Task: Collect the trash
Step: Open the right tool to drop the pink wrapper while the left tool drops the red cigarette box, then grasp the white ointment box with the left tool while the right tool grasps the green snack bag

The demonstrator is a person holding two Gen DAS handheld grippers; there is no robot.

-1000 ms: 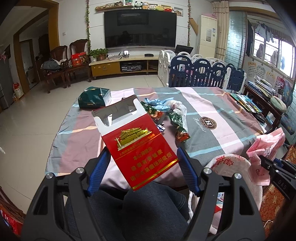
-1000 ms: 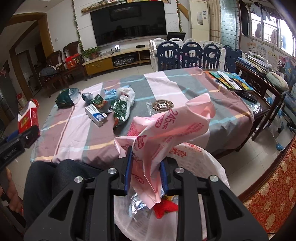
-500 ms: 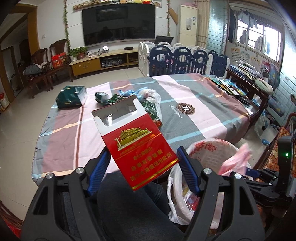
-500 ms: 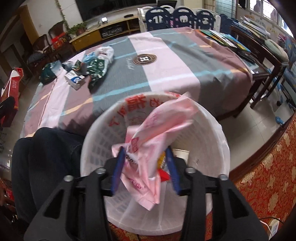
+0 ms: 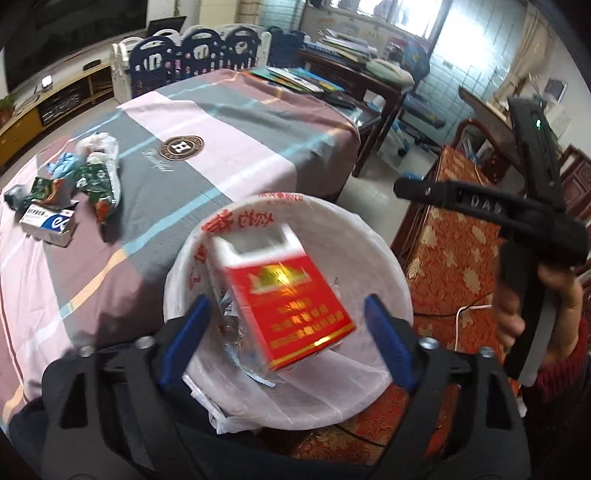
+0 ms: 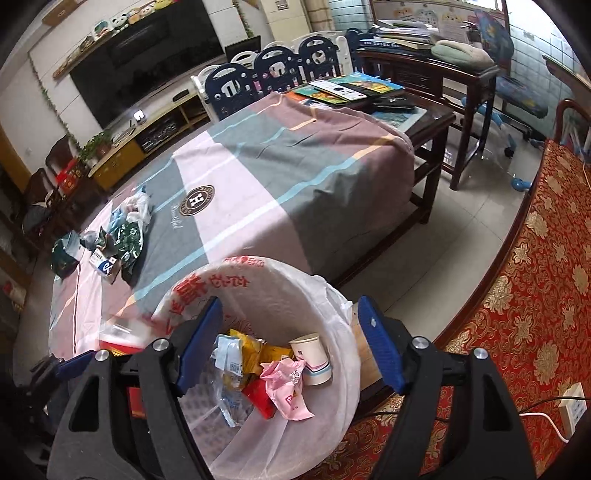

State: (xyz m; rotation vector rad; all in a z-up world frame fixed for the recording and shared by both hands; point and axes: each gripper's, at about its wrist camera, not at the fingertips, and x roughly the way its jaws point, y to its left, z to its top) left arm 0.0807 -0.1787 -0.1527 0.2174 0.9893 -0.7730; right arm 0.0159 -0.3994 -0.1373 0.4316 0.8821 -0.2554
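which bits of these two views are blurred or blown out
Left wrist view: the red carton over the bin is motion-smeared, and the window is blown out. Right wrist view: mostly sharp, only a red-white smear at the bin's left rim.

The red-and-white carton (image 5: 291,306) is blurred, tilted, its open white top away from the camera, over the mouth of the white bin (image 5: 384,266) with its red-printed liner. Inside the bin lie a crumpled pink bag (image 6: 288,387), a paper cup (image 6: 312,358) on its side, and yellow and clear wrappers. On the striped tabletop (image 6: 280,184) sit green wrappers (image 6: 129,240), a clear bag and a small blue-and-white box (image 6: 105,265), bunched together.
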